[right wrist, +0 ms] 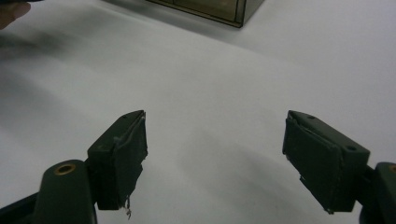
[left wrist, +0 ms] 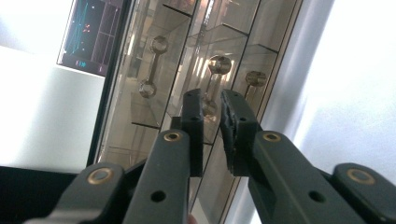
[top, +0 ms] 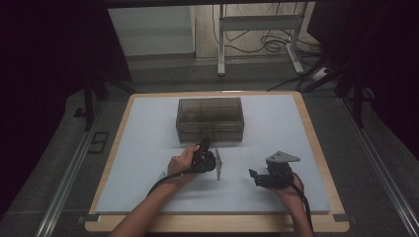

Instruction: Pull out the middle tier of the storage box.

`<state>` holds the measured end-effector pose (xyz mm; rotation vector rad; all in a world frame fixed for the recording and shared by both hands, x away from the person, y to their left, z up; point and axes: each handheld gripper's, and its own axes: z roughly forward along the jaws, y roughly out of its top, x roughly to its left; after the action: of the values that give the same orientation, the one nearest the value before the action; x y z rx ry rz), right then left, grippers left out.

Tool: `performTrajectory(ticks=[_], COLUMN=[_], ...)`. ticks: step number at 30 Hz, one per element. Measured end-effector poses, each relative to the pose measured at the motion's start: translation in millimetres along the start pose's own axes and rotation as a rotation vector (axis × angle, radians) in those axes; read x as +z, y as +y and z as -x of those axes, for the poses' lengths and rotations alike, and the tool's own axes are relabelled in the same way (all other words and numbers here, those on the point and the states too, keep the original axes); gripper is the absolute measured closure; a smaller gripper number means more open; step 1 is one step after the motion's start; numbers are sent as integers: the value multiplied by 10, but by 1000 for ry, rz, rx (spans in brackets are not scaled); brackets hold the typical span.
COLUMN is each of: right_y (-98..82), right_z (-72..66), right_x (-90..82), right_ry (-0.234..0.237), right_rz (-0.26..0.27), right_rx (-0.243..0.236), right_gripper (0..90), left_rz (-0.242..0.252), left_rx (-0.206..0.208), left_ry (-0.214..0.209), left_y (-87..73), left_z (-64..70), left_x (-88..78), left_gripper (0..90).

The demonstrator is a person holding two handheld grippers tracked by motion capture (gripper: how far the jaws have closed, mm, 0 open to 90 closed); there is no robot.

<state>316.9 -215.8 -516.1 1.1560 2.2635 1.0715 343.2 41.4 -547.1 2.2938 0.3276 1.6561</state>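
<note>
Two grippers work over a pale mat on a wood-edged table; a smoky translucent drawer box stands on the far middle of the mat, its front facing the person. The left gripper is raised to the near face of that box, turned on its side, with the left hand behind it; in the left gripper view its tips sit right at the drawer fronts, and a round knobbed handle lies just beyond and between the jaws, with similar handles to either side. The jaws stand close together, a narrow gap between them; the lower part of the handle seems to run into that gap, but whether the pads press on it I cannot tell.

The right gripper hovers near the right of the mat, well apart from the box and pointing left; the right hand holds it from behind. In the right gripper view its jaws are spread wide with nothing between them, bare mat below, and a corner of the box far ahead.
</note>
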Motion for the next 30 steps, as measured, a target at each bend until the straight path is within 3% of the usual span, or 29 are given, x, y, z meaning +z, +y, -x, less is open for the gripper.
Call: performTrajectory(ticks=[2,8,12,15,18,25,30], right_y=[1,1,3,5,7,17,33], right_z=[2,3,-1,-5,-8,-5,-5], right_x=[-4,0,0,1,1,-9,-12], right_ry=[0,0,-1,-1,-2,-11,-20], right_rz=[0,3,4,4,4,9,14], right_rx=[1,-1,0,-2,-4,-5,-6], right_gripper=[211,211,211,211,211,211,211], left_rz=[-3,35,26,34,33,33,31], left_rx=[-16,-124,-178,-254,-281,-411,-452], left_ry=[-28,-101,-158,-228,-266,-364,-408], left_y=[0,-25,-59,-95,-136,-249,-287], left_z=[-23,-121,-167,-205,-253,-362,-385], left_x=[-8,-97,-127,-136,-156,-216,-257], left_gripper=[747,614,537,481,431,334,290])
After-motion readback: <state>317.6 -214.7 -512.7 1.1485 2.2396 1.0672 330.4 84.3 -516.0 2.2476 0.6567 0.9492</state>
